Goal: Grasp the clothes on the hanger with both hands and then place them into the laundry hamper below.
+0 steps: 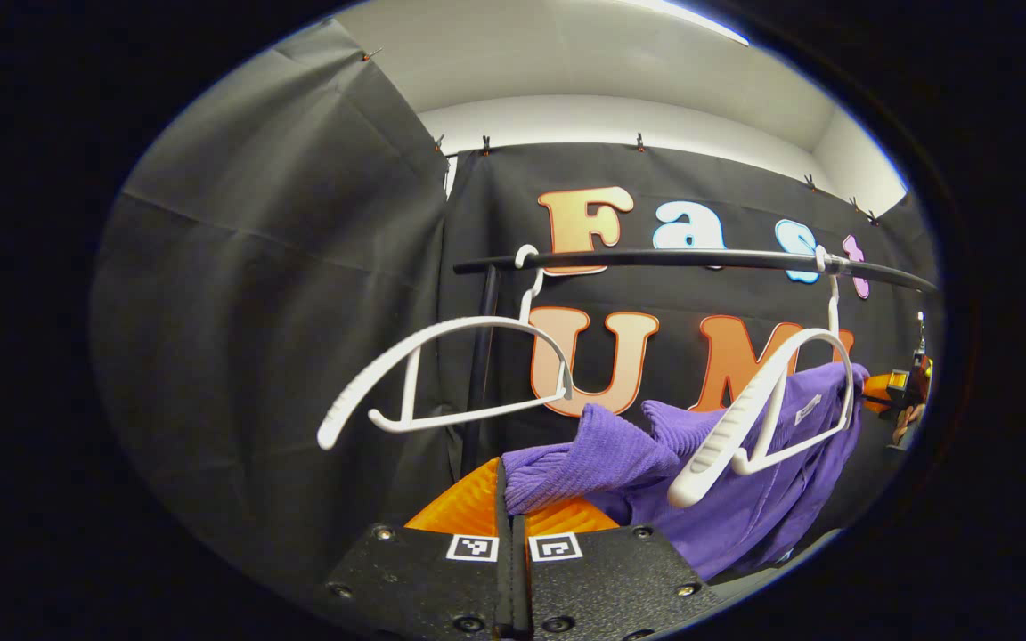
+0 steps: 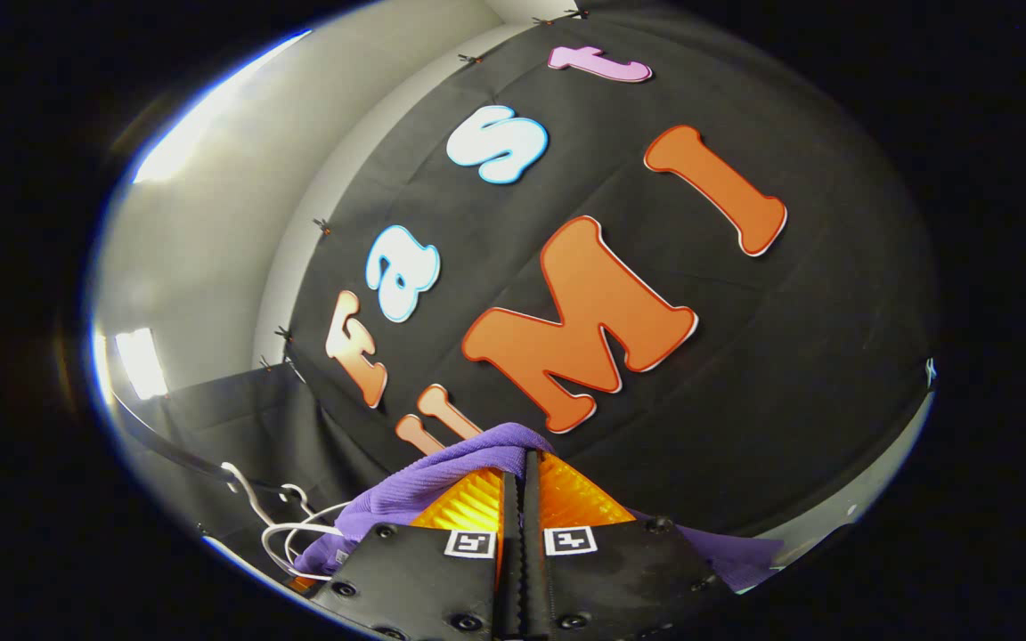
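The left gripper (image 1: 510,499) is seen with its fingers closed together, and a fold of the purple garment (image 1: 745,499) is pinched between them, just below the rail (image 1: 700,259). The cloth is drawn sideways from that grip, presumably so the sleeve end can be pulled free of its hanger. The garment's other part is draped over the white hanger on the right (image 1: 771,405), which hangs from the rail tilted, likely dragged askew by the pull. A second, bare white hanger (image 1: 442,374) is hooked further left on the rail.

The right gripper (image 2: 520,481) is likewise closed, with purple cloth caught at its tips and spilling to both sides beneath it; its camera is aimed up and away from the rail, which is seen low at the left edge of the right gripper view. Both ends are judged held so the garment can be lifted clear as one piece.

The garment is not yet off the hanger. The hamper's place below the rail cannot be told from these views.
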{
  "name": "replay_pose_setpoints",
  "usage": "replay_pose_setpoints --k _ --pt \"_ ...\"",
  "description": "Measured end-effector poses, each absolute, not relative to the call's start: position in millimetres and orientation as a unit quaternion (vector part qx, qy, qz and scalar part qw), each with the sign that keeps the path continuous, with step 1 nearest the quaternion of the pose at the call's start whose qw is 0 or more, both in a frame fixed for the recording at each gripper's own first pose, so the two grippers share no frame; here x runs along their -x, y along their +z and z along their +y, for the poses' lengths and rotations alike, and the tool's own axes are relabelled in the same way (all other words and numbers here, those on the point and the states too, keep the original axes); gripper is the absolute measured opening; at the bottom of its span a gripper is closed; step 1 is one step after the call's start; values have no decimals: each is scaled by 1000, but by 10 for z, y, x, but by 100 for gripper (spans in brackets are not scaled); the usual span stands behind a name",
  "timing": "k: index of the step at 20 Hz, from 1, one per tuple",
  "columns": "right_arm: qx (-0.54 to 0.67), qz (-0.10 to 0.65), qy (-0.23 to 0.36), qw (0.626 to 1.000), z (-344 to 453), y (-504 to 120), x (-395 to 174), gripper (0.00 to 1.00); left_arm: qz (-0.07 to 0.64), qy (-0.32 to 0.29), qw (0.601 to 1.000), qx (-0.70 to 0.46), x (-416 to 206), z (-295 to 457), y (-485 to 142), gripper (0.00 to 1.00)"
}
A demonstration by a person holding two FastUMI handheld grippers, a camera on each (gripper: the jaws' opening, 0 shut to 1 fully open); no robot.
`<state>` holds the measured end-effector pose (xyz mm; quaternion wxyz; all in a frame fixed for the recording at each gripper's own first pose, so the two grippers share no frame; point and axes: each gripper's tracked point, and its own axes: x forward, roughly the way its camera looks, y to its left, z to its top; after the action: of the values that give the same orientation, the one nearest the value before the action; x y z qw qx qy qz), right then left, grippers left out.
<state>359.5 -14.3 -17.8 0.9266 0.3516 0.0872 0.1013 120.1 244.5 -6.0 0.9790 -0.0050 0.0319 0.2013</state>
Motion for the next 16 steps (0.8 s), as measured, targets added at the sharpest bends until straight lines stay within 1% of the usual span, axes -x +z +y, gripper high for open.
replay_pose_setpoints --k 2,5,9,12,16 --pt "-344 100 90 929 -226 -374 -3540 7 45 195 980 12 -1212 2390 -208 0" --pt "-312 127 84 938 -290 -725 -3314 6 54 182 982 17 -1187 2257 -358 0" --pt "-298 153 106 936 -170 -1040 -2761 7 69 163 984 29 -1016 1931 -649 0" --pt "-278 183 123 935 42 -1352 -2385 6 90 111 988 55 -987 1417 -924 0" --pt "-250 205 136 937 215 -1547 -2053 7 109 56 991 47 -1060 802 -1153 0"
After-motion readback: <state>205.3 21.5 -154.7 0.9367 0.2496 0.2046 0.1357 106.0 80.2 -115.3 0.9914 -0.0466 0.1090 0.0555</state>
